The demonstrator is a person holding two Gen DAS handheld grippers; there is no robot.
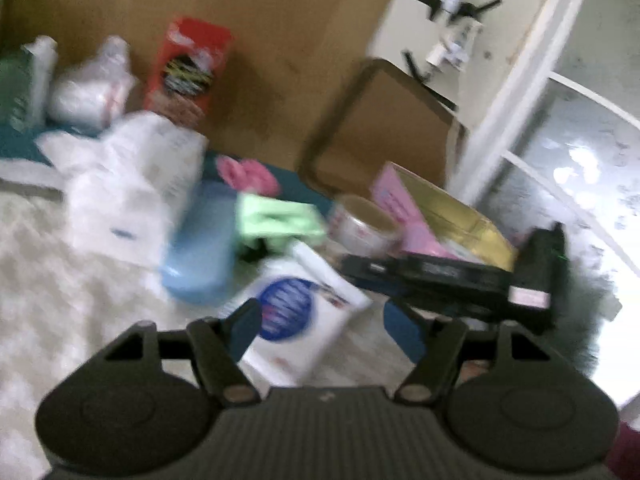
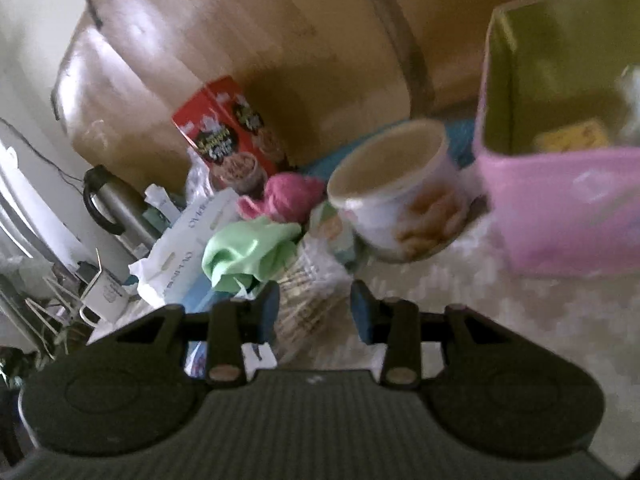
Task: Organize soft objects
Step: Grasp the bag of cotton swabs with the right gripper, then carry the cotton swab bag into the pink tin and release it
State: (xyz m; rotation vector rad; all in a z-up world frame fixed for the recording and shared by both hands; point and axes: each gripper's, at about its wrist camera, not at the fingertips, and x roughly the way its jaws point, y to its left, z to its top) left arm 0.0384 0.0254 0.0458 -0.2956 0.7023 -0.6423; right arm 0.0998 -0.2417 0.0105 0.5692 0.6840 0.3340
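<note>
Two grippers above a cluttered pale rug

Left gripper (image 1: pixel 326 330) jaws stand apart over a white packet (image 1: pixel 304 320), gripping nothing; right gripper (image 2: pixel 316 312) jaws gape empty. The green cloth (image 2: pixel 248 254) lies just beside the paper tub (image 2: pixel 394 192), pink yarn (image 2: pixel 290 196) behind it, pink box (image 2: pixel 568 204) right of the tub.

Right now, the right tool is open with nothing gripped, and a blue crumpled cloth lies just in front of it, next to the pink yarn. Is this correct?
One detail is wrong: the crumpled cloth is light green, not blue. The right wrist view shows it just ahead of the open, empty right tool, next to the pink yarn.
</note>
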